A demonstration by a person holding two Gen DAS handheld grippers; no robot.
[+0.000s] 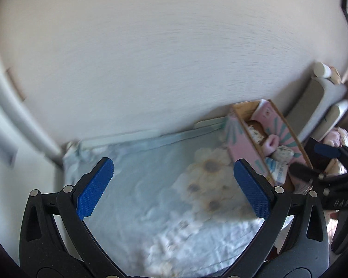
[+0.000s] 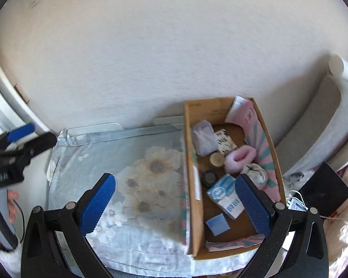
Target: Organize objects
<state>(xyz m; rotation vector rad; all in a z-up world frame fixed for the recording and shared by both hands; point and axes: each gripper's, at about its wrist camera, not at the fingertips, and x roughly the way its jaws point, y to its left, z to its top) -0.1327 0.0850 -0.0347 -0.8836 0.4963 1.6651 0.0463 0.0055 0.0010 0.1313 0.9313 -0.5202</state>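
Note:
An open cardboard box (image 2: 189, 162) with pink flaps sits on the right of a table covered by a light blue flowered cloth (image 2: 118, 162). Inside it lie a pink fluffy slipper (image 2: 240, 157), a clear plastic bag (image 2: 204, 137), a patterned sock bundle (image 2: 256, 173), a round wooden lid (image 2: 217, 158), a dark round lid (image 2: 208, 177), a blue-white tissue pack (image 2: 223, 195) and a small blue square (image 2: 218, 224). My right gripper (image 2: 176, 206) is open and empty above the box's left wall. My left gripper (image 1: 174, 190) is open and empty over the cloth (image 1: 139, 185), left of the box (image 1: 246, 143).
A beige wall stands right behind the table. A grey cushioned seat (image 2: 317, 134) with a white cylinder (image 2: 341, 68) on top is at the right. A black box (image 2: 322, 192) and white cables lie right of the cardboard box. A white pipe (image 1: 14, 106) runs at the left.

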